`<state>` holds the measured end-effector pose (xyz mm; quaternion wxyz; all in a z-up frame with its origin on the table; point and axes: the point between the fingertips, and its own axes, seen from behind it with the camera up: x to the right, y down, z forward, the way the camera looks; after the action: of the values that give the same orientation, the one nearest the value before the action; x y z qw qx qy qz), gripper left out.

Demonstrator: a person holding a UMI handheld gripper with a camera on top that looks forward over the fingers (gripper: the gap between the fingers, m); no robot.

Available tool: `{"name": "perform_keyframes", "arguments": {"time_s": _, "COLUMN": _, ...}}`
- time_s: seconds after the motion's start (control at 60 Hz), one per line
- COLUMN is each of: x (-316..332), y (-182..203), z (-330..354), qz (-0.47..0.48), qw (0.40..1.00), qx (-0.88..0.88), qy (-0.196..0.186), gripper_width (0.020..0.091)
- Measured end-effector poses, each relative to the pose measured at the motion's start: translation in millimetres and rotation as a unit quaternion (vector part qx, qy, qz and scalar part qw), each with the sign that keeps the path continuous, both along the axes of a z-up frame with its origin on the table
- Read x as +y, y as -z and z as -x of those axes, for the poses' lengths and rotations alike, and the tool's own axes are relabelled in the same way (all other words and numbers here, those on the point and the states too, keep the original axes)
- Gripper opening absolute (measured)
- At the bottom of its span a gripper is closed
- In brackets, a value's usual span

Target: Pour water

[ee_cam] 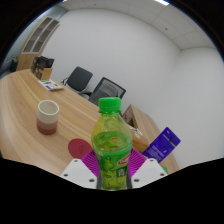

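A green drink bottle with a green cap stands upright between my fingers, and my gripper is shut on it, the purple pads pressing its lower body from both sides. The bottle seems lifted above the wooden table. A paper cup, pale on top with a dark red band low down, stands on the table ahead and to the left of the bottle, well apart from it.
A purple packet lies on the table right of the bottle. Black office chairs stand at the table's far side. Small items lie farther back on the table, with shelving against the white wall.
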<state>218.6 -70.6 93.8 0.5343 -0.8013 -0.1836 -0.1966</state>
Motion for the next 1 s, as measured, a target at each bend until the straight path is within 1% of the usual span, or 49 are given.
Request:
{"name": "perform_keyframes", "arguments": {"time_s": 0.1, "x": 23, "y": -6, "z": 21, "qz": 0.026, "qw": 0.992, "qx": -0.117, "qy": -0.036, "gripper_width": 0.0337}}
{"name": "perform_keyframes", "arguments": {"time_s": 0.2, "x": 41, "y": -16, "z": 47, "qz": 0.038, "qw": 0.971, "qx": -0.223, "qy": -0.082, "gripper_width": 0.0336}}
{"name": "perform_keyframes", "arguments": {"time_s": 0.233, "x": 51, "y": -18, "z": 52, "qz": 0.041, "qw": 0.961, "qx": -0.254, "qy": -0.099, "gripper_width": 0.0335}}
{"name": "perform_keyframes", "arguments": {"time_s": 0.383, "x": 69, "y": -18, "z": 73, "qz": 0.070, "qw": 0.900, "qx": -0.405, "qy": -0.143, "gripper_width": 0.0346}}
{"name": "perform_keyframes", "arguments": {"time_s": 0.433, "x": 73, "y": -16, "z": 76, "qz": 0.070, "qw": 0.881, "qx": -0.444, "qy": -0.145, "gripper_width": 0.0348}}
{"name": "perform_keyframes", "arguments": {"time_s": 0.55, "x": 88, "y": -25, "z": 79, "qz": 0.074, "qw": 0.821, "qx": -0.547, "qy": -0.150, "gripper_width": 0.0347}}
{"name": "perform_keyframes", "arguments": {"time_s": 0.567, "x": 93, "y": -30, "z": 82, "qz": 0.075, "qw": 0.810, "qx": -0.560, "qy": -0.156, "gripper_width": 0.0347}}
{"name": "perform_keyframes", "arguments": {"time_s": 0.667, "x": 99, "y": -31, "z": 93, "qz": 0.064, "qw": 0.759, "qx": -0.623, "qy": -0.175, "gripper_width": 0.0347}}
{"name": "perform_keyframes", "arguments": {"time_s": 0.7, "x": 101, "y": -33, "z": 97, "qz": 0.058, "qw": 0.749, "qx": -0.635, "qy": -0.181, "gripper_width": 0.0347}}
{"name": "perform_keyframes", "arguments": {"time_s": 0.767, "x": 105, "y": -38, "z": 98, "qz": 0.065, "qw": 0.734, "qx": -0.652, "qy": -0.180, "gripper_width": 0.0350}}
{"name": "perform_keyframes", "arguments": {"time_s": 0.783, "x": 105, "y": -32, "z": 98, "qz": 0.065, "qw": 0.738, "qx": -0.647, "qy": -0.179, "gripper_width": 0.0351}}
{"name": "perform_keyframes", "arguments": {"time_s": 0.9, "x": 103, "y": -35, "z": 96, "qz": 0.074, "qw": 0.759, "qx": -0.624, "qy": -0.170, "gripper_width": 0.0349}}
{"name": "perform_keyframes", "arguments": {"time_s": 1.0, "x": 90, "y": -42, "z": 95, "qz": 0.066, "qw": 0.817, "qx": -0.551, "qy": -0.158, "gripper_width": 0.0349}}
